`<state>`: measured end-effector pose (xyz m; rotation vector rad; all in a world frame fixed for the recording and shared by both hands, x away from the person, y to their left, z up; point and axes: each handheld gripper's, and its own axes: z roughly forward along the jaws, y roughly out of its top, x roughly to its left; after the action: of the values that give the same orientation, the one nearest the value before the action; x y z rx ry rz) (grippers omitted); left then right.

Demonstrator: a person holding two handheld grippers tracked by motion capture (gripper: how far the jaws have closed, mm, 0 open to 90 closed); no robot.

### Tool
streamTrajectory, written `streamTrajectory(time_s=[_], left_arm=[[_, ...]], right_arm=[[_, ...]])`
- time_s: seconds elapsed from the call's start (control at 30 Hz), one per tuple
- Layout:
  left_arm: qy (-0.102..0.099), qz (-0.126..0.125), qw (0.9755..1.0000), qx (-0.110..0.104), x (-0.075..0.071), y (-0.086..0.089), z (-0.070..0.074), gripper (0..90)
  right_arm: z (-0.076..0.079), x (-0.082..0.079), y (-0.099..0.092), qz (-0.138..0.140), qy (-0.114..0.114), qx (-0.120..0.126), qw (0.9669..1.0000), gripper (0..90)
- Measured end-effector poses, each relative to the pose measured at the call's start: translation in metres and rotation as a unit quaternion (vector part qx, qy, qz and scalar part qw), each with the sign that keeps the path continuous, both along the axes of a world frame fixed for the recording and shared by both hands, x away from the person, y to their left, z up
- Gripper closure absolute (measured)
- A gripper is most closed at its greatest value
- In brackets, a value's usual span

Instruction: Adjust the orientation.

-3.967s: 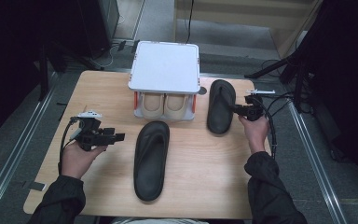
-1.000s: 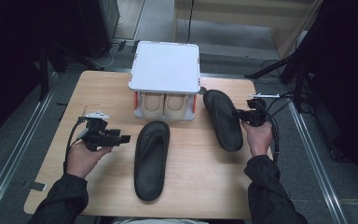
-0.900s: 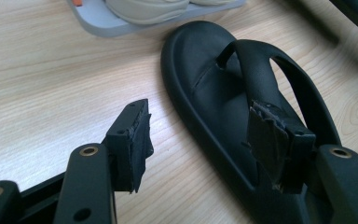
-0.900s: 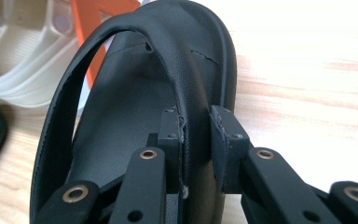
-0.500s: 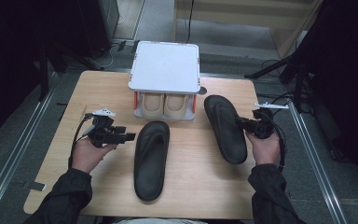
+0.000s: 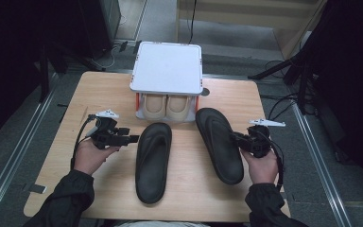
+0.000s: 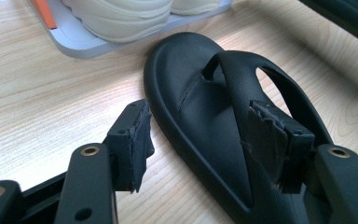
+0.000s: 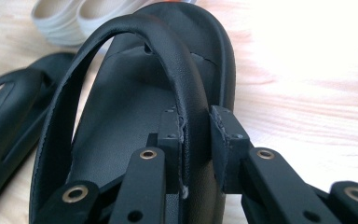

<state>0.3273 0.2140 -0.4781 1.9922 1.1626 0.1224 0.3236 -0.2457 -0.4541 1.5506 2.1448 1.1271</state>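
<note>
**Gripping one sandal, open at the other**

Spreading across the middle of the high view, the table [image 6: 227,94] carries a white-lidded rack [image 6: 167,67] at its far centre, with a pair of cream shoes [image 6: 166,106] tucked under the lid. Near the rack lie two black sandals. The left sandal [image 6: 152,161] lies straight, its toe just short of the rack. The right sandal [image 6: 220,143] lies slanted, toe toward the rack, heel toward the near right.

The right gripper [image 6: 240,140] sits at the right edge of the right sandal; in the right gripper view its jaws are clenched on that sandal's strap [image 8: 179,70], pads pressed to both sides of it. The left gripper [image 6: 131,138] is just left of the left sandal; in the left gripper view its jaws stand released, one pad [image 7: 137,140] over bare wood, the other over the sandal's sole beside the strap, neither pressing anything.
</note>
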Motion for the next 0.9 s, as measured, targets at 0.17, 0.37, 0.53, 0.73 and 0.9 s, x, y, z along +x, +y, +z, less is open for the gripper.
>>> streamTrajectory(time_s=[0.17, 0.37, 0.53, 0.73, 0.9], left_arm=[[-0.007, -0.001, 1.0000, 0.000, -0.003, 0.002, 0.001, 42.3], [-0.010, 0.002, 0.9999, -0.001, -0.003, 0.002, 0.001, 42.4], [-0.013, 0.000, 0.9999, -0.007, -0.003, 0.000, 0.001, 41.5], [-0.013, -0.002, 0.9999, -0.006, -0.002, 0.000, 0.001, 41.6], [-0.015, -0.006, 0.9999, -0.001, -0.003, -0.002, 0.000, 41.6]], right_arm=[[-0.006, -0.007, 0.016, 0.014, 0.001, -0.008, 0.9999, 76.4], [-0.015, -0.010, 0.034, 0.036, 0.008, -0.017, 0.9992, 76.3], [-0.024, -0.009, 0.044, 0.048, 0.014, -0.020, 0.9985, 76.2], [-0.033, -0.006, 0.054, 0.058, 0.025, -0.027, 0.9977, 76.0], [-0.037, -0.005, 0.058, 0.058, 0.031, -0.025, 0.9975, 75.8]])
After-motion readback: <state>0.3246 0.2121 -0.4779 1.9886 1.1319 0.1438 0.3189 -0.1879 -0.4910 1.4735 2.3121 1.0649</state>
